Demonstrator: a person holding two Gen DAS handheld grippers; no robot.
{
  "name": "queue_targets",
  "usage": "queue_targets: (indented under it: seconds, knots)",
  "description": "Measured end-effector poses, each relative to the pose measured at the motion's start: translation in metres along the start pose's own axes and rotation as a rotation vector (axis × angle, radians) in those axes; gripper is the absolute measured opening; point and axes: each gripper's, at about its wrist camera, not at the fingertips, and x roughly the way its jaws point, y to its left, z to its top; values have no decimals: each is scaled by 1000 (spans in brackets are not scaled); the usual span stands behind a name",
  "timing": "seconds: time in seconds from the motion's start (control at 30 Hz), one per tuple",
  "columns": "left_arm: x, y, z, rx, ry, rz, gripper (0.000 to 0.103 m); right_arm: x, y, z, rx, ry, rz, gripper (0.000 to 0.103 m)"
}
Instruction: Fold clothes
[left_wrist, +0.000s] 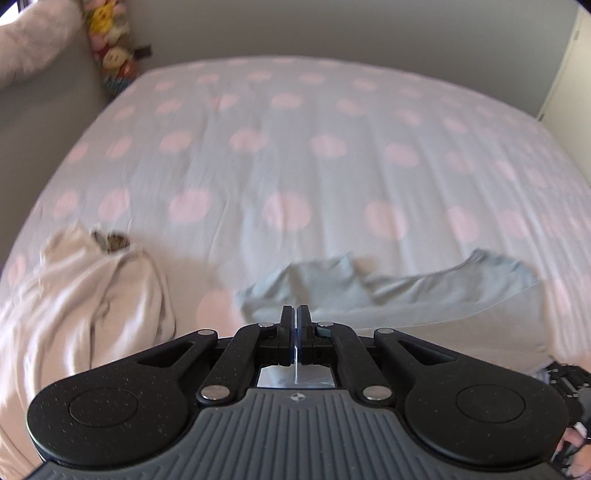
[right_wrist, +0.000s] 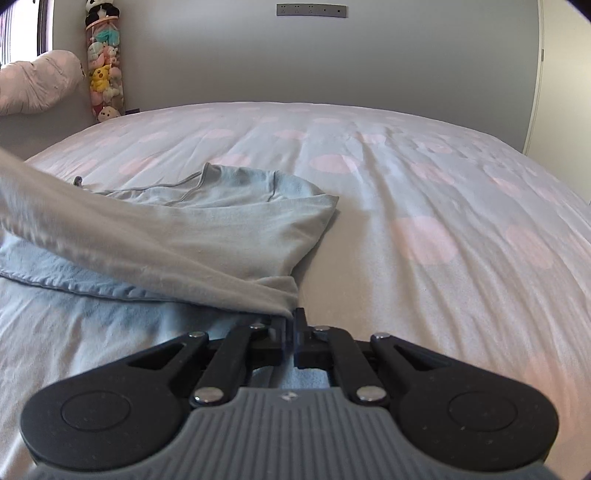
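Observation:
A light blue shirt (right_wrist: 229, 221) lies on the spotted bed sheet (right_wrist: 424, 192), partly folded over itself. My right gripper (right_wrist: 293, 317) is shut on the shirt's lifted edge at its near right corner; the held fold stretches away to the left. In the left wrist view the same blue shirt (left_wrist: 406, 291) lies ahead and to the right. My left gripper (left_wrist: 296, 314) is shut, with a thin strip of cloth pinched between its jaws, just above the shirt's near edge.
A cream garment (left_wrist: 85, 295) lies heaped on the bed at the left. A tall holder of plush toys (right_wrist: 104, 70) stands in the far left corner, next to a pink pillow (right_wrist: 40, 81). The grey wall (right_wrist: 332, 55) runs behind the bed.

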Motion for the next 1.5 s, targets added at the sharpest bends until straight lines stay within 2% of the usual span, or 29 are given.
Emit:
queue_targets:
  seconds: [0.13, 0.2, 0.3, 0.47, 0.57, 0.63, 0.7, 0.83, 0.9, 0.97, 1.0, 1.1, 1.17, 1.27, 1.4, 1.5]
  knots:
    - [40, 13, -15, 3, 56, 79, 0, -1, 2, 0, -9, 3, -1, 4]
    - [55, 19, -20, -16, 81, 85, 0, 1, 0, -1, -2, 6, 4, 4]
    - [65, 23, -26, -29, 87, 54, 0, 4, 2, 1, -18, 8, 3, 4]
    - [64, 22, -32, -11, 66, -44, 0, 5, 3, 2, -38, 13, 8, 5]
    - [54, 23, -41, -4, 33, -97, 9, 2, 2, 1, -39, 17, 12, 5]
    - [47, 24, -49, 4, 7, -127, 25, -1, 1, 1, -41, 24, 12, 6]
    - [46, 25, -58, 9, 5, -151, 32, -5, -1, 1, -26, 28, 14, 7]
    - [50, 29, -77, -7, -5, -172, 36, -18, -8, 0, 14, 33, 22, 12]
    - [53, 32, -84, -36, -22, -196, 35, -26, -13, -1, 27, 28, 10, 19]
    - [55, 33, -90, -66, -40, -236, 21, -31, -18, -1, 46, 17, -18, 24]
    - [56, 32, -93, -73, -53, -248, 9, -33, -21, -1, 58, 15, -35, 24]
    - [51, 30, -96, -72, -107, -259, 2, -36, -33, 1, 126, -4, -68, 24]
    - [49, 29, -93, -63, -117, -271, 2, -34, -39, 6, 183, 2, -56, 25]
    - [46, 29, -86, -47, -124, -287, 2, -22, -47, 23, 257, 31, 15, 25]
    - [44, 30, -79, -41, -131, -314, 2, 5, -56, 67, 283, 55, 69, 25]
    - [43, 31, -77, -43, -135, -331, 2, 35, -72, 98, 354, 96, 92, 35]
